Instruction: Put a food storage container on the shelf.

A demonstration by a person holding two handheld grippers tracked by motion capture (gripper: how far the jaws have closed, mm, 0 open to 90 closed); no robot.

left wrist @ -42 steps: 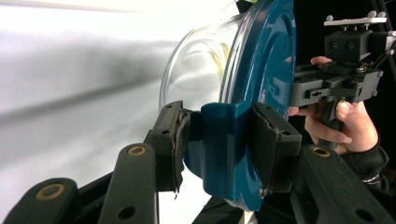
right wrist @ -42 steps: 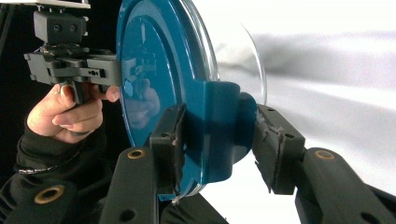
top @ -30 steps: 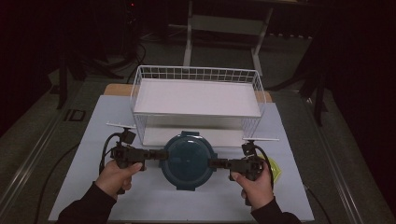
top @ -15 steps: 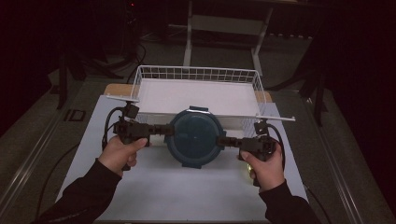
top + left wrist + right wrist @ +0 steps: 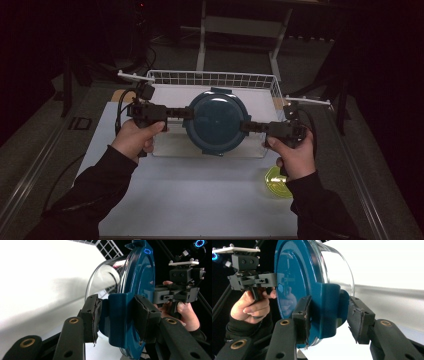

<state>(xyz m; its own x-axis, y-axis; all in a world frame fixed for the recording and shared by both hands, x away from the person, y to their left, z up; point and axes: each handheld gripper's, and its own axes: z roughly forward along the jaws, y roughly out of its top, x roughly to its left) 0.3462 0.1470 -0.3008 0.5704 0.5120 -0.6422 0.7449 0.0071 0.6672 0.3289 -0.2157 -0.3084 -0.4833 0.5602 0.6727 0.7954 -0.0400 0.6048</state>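
I am holding the round blue-lidded glass container (image 5: 216, 121) aloft over the wire basket (image 5: 210, 78), my left gripper (image 5: 184, 112) and right gripper (image 5: 246, 126) each clamping an opposite lid tab.

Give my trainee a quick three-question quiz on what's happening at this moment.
1. True or false: the blue-lidded container rests flat on the table.
2. Each claw grips which part? A) glass wall B) a lid clip tab C) the wire basket
3. What yellow-green thing lies by the right hand?

Key: 1 false, the left claw and right claw hold it up. 2 B. 3 A yellow-green disc.
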